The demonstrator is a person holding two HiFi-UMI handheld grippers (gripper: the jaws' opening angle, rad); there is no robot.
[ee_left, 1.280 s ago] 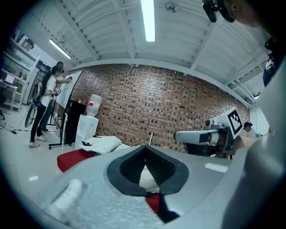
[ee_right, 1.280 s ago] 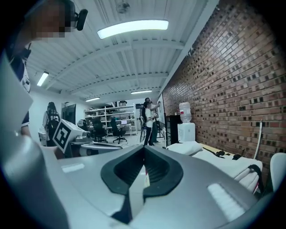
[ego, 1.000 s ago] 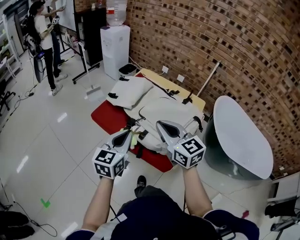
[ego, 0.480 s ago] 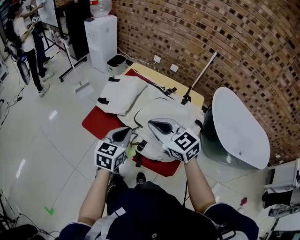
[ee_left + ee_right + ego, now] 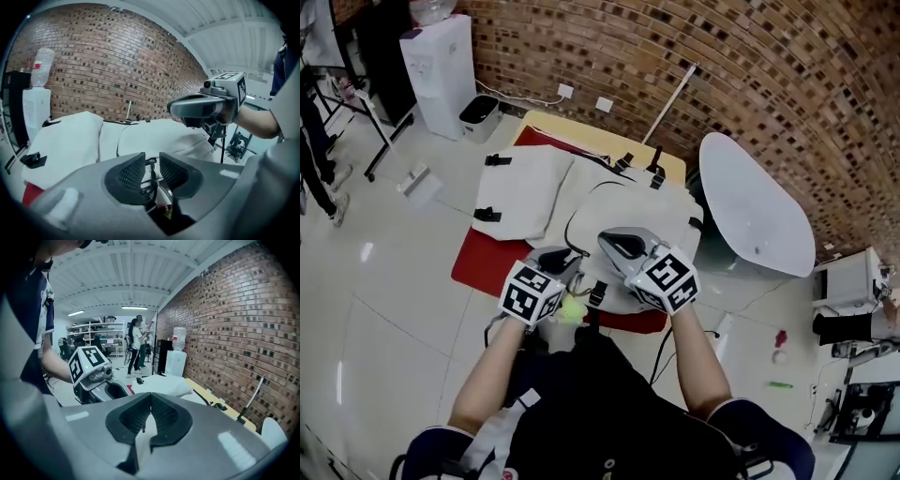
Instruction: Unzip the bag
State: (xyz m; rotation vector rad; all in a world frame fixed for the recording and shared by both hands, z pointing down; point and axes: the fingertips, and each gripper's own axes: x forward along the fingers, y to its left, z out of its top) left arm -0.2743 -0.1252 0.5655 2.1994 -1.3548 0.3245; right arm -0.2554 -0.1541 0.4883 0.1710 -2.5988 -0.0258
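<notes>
Pinching a fold of the white bag tight in the right gripper, seemingly to keep the cloth taut; opening the left gripper alongside, black zipper pull loose between its parting pads, bag directly beneath both

The bag is matt cream cloth, softly creased. At its ten o'clock a second cloth pack has the same dull finish. Both lie on a flat, matt red mat. The floor is glossy tile. At twelve o'clock the wall is rough brick.
</notes>
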